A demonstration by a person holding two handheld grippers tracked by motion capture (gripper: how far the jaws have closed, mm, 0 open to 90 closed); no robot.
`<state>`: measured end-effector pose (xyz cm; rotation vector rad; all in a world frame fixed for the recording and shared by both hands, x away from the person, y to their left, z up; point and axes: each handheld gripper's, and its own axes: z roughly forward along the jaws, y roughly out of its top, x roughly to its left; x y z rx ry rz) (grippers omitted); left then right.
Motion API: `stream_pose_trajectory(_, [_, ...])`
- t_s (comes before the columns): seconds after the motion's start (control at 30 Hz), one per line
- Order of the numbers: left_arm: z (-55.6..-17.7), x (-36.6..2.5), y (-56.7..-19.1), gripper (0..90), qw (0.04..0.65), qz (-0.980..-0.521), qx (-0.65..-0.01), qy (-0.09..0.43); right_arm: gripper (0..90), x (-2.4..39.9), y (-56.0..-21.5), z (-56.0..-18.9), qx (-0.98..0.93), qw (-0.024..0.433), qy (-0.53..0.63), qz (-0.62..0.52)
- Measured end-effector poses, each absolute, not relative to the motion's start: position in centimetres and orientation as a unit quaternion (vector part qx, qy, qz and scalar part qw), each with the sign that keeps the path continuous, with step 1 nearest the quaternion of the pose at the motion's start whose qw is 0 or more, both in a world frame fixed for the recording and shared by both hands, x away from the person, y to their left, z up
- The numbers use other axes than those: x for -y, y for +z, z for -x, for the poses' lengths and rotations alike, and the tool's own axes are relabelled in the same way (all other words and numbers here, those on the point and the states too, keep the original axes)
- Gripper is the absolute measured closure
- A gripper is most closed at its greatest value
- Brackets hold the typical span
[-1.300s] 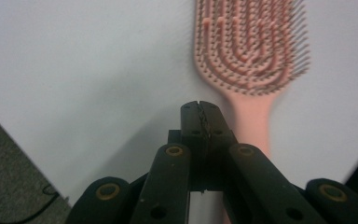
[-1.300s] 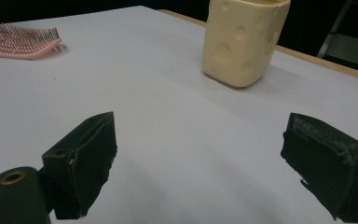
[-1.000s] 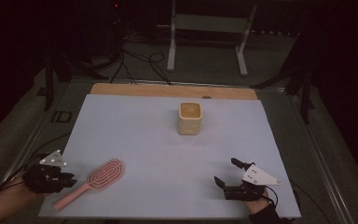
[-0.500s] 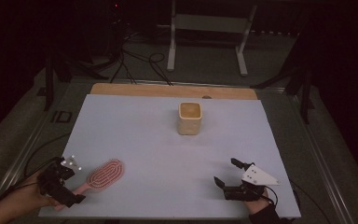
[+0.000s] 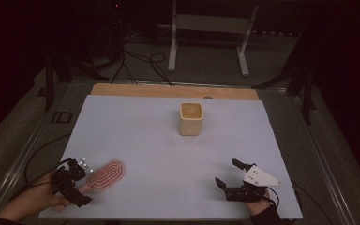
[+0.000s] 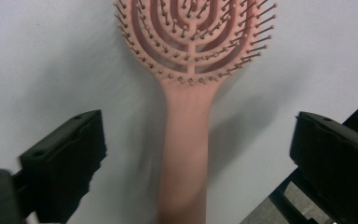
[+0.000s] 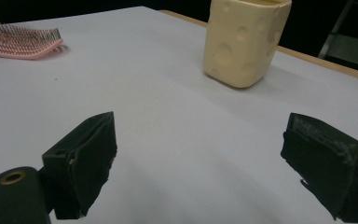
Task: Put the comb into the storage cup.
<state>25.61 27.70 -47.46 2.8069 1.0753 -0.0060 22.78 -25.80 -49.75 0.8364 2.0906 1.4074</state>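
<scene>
The pink plastic hairbrush [image 5: 107, 175] with its oval, slotted head lies flat, bristles up, at the near left corner of the pale lilac surface [image 5: 168, 154]. Its long axis runs on a slant in the high view: the head points away from the person and toward the middle, the handle back toward the near left edge. The left gripper [image 5: 76, 183] is at the handle end; its jaws have just been opening and now stand spread wide, one on each side of the handle [image 6: 185, 144] with clear gaps, neither pad touching it. The right gripper [image 5: 228, 176] rests at the near right, well apart from the brush, jaws likewise spread with nothing between them. A cream, dimpled square cup [image 5: 190, 118] stands upright near the far middle of the surface, well clear of both grippers; nothing lies between the brush and the cup. A bare wooden strip [image 5: 168, 90] shows along the far edge. In the left gripper view the top of the brush head and the handle's end are cut off, and the lower handle is blurred. The room beyond the surface is dark and hard to make out.
</scene>
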Motion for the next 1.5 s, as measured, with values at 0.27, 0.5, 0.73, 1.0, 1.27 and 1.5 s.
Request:
stream_pose_trajectory(0.27, [-26.0,-27.3,-47.6,22.4,0.052,-0.934,-0.355,-0.001,10.0,25.8,-49.8,-22.8,-0.764,0.24,0.515,-0.305])
stream_pose_trajectory(0.5, [-26.3,-27.0,-47.6,40.5,0.041,-0.938,-0.345,-0.003,10.0,25.8,-49.7,-22.8,-0.763,0.239,0.517,-0.307])
stream_pose_trajectory(0.73, [-26.6,-26.7,-47.7,52.4,0.033,-0.939,-0.343,-0.005,10.0,25.9,-49.7,-22.8,-0.763,0.239,0.517,-0.307])
stream_pose_trajectory(1.0, [-26.9,-26.6,-47.9,65.1,0.027,-0.94,-0.341,-0.008,10.0,25.9,-49.7,-22.7,-0.763,0.24,0.516,-0.306])
stream_pose_trajectory(1.27, [-27.0,-26.6,-48.3,68.1,0.021,-0.943,-0.331,-0.015,10.0,25.9,-49.7,-22.8,-0.764,0.239,0.516,-0.306])
stream_pose_trajectory(1.5, [-27.2,-26.8,-48.3,69.1,0.024,-0.941,-0.337,-0.02,10.0,25.9,-49.8,-22.8,-0.764,0.239,0.515,-0.306])
